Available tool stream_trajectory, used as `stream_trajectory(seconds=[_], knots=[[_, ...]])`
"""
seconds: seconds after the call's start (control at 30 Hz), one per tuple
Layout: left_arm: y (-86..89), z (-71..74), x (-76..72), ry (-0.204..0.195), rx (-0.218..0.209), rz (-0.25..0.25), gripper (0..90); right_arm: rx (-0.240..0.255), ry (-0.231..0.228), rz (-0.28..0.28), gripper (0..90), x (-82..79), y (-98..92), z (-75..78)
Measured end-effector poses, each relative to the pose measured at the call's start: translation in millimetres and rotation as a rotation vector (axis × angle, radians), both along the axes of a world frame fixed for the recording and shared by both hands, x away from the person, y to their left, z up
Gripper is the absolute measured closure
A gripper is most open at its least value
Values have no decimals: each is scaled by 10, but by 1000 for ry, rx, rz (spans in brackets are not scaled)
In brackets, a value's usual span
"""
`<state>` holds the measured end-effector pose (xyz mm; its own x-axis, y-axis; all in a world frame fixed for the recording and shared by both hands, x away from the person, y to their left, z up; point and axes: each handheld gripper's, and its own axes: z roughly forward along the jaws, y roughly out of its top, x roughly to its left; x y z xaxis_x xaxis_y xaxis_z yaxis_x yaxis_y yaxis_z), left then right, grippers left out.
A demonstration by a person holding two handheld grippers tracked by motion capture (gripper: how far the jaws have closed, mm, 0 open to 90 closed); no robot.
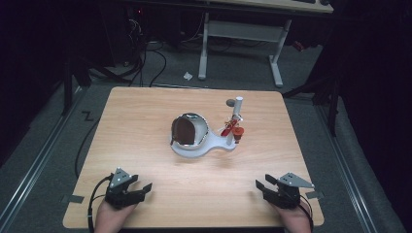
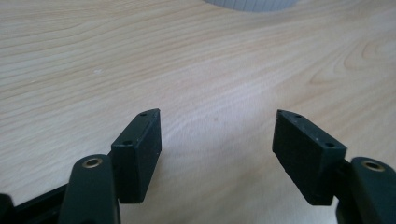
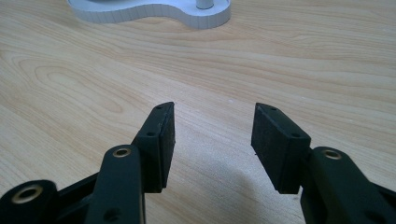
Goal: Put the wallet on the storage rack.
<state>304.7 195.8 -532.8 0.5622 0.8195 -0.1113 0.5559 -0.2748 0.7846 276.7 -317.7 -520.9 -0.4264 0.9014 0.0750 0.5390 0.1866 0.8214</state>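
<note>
Lying well ahead of both open jaws: white stand (image 1: pixel 201 148), untouched.

A light wood-grain counter (image 1: pixel 145 126) is sitting on a grey carpeted floor (image 1: pixel 48 131) in a dim room — the edges are fading into black. Black cables (image 1: pixel 150 63) are trailing across the floor behind it, beside a scrap of white paper (image 1: pixel 187 75). Farther back, a desk with white legs (image 1: pixel 277 58) is standing, and metal floor rails (image 1: pixel 29 179) are running along both sides.
</note>
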Motion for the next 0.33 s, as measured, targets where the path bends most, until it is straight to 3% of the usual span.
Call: stream_trajectory(seconds=[0.07, 0.13, 0.33], knots=[[51, 16, 15, 0, -9, 21, 336, -5, 2, -6, 499, -1, -2, -3], [95, 30, 39, 1, -48, 31, 332, -8, 9, -15, 499, 8, -5, -10], [160, 31, 70, -2, -67, 33, 328, -6, 17, -39, 493, 32, -16, -23]])
